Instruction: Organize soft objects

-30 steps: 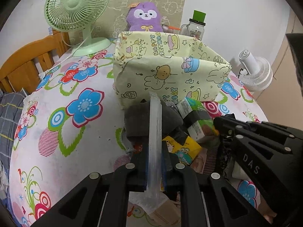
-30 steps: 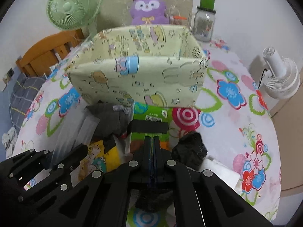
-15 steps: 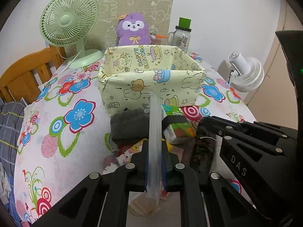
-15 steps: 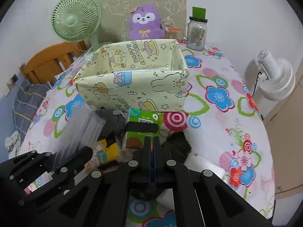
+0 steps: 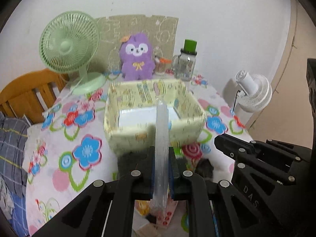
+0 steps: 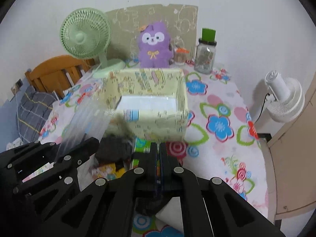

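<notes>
In the left wrist view, the left tool (image 5: 161,175) is clamped on a clear plastic bag (image 5: 162,138), which stands up edge-on between the two fingers and rises in front of the yellow fabric bin (image 5: 122,138). The bin sits open near the middle of the table (image 5: 59,167), its pale floor showing and nothing visible inside it. Just before the bin's near wall, partly hidden by the fingers, lie a dark grey cloth (image 5: 126,158) and a scrap of green packet (image 5: 178,153) — both blurred. The right tool (image 5: 223,143) reaches in from the right edge of the view; from here it cannot be told how its fingers stand. At the table's far edge stand a green fan (image 5: 68,45), a purple plush toy (image 5: 137,57) and a glass jar (image 5: 184,66) with a green lid, and a white fan (image 5: 251,90) stands off the right edge. In the right wrist view, the right tool (image 6: 158,159) has its fingers pressed together, and a dark soft object (image 6: 148,205) hangs below them, so it is gripping that piece. The left tool (image 6: 92,141) shows at lower left with the clear bag (image 6: 85,122) fanning up from it toward the bin's (image 6: 158,126) near left corner. Between the tools and the bin lie the dark cloth (image 6: 114,148), the green packet (image 6: 143,148) and a yellow printed packet (image 6: 107,170) on the flowered table (image 6: 217,148).
</notes>
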A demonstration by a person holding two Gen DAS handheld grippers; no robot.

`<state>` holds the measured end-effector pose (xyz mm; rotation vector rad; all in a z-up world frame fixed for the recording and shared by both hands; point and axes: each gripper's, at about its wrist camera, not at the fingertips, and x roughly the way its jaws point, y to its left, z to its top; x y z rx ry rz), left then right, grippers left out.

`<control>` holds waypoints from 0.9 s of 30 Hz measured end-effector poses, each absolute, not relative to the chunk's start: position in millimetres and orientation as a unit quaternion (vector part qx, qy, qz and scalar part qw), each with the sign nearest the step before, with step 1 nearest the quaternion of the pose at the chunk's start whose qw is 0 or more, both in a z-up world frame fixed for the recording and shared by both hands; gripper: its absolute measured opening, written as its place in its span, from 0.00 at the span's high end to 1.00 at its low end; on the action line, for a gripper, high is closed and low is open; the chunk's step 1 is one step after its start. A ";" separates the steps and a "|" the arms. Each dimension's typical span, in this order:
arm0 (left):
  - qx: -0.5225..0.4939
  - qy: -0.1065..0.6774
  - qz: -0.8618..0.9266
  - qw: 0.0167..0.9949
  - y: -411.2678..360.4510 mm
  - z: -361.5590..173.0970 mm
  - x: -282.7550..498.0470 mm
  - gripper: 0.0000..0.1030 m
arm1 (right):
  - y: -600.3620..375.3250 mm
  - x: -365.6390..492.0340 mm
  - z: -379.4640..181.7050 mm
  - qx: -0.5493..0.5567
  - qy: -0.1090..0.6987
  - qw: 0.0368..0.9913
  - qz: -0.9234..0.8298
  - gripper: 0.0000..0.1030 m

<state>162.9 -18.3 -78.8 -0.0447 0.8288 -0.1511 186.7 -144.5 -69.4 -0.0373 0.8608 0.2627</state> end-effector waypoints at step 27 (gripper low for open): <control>-0.008 0.413 -0.058 0.909 3.5 -91.9 302.1 0.36 | -121.5 306.2 -77.5 -0.003 0.426 0.898 0.108 0.95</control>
